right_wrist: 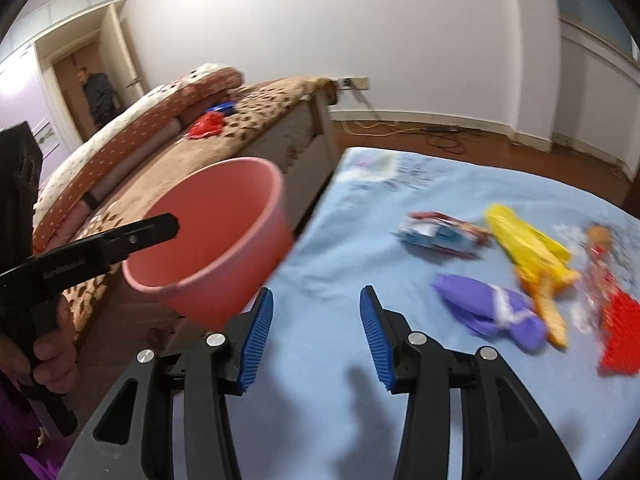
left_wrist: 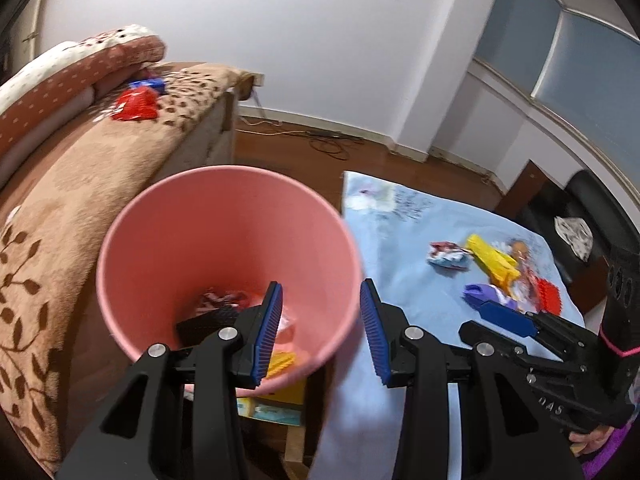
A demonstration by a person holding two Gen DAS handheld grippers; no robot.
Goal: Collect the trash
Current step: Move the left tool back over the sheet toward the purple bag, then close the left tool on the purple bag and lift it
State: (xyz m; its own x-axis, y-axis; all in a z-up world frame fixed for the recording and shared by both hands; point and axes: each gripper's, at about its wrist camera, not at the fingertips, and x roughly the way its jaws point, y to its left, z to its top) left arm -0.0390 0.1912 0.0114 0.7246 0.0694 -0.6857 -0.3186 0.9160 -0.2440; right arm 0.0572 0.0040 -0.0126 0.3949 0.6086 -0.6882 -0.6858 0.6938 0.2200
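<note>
My left gripper (left_wrist: 320,292) is open with nothing between its blue pads, above the right rim of the pink bin (left_wrist: 224,208). Several wrappers lie at the bin's bottom (left_wrist: 224,300). My right gripper (right_wrist: 316,296) is open and empty over the blue tablecloth (right_wrist: 400,360), just right of the bin (right_wrist: 224,280). On the cloth ahead lie a red, white and blue wrapper (right_wrist: 440,234), a yellow wrapper (right_wrist: 528,244), a purple wrapper (right_wrist: 488,308) and a red piece (right_wrist: 620,332). A red wrapper (left_wrist: 136,106) and a blue one (left_wrist: 150,85) lie on the bed.
The brown-blanketed bed (left_wrist: 80,184) runs along the left with a folded quilt (left_wrist: 60,80). A black chair (left_wrist: 580,200) stands beyond the table's right side. Cables (left_wrist: 332,144) trail on the wood floor. A person (right_wrist: 96,96) stands in the far doorway.
</note>
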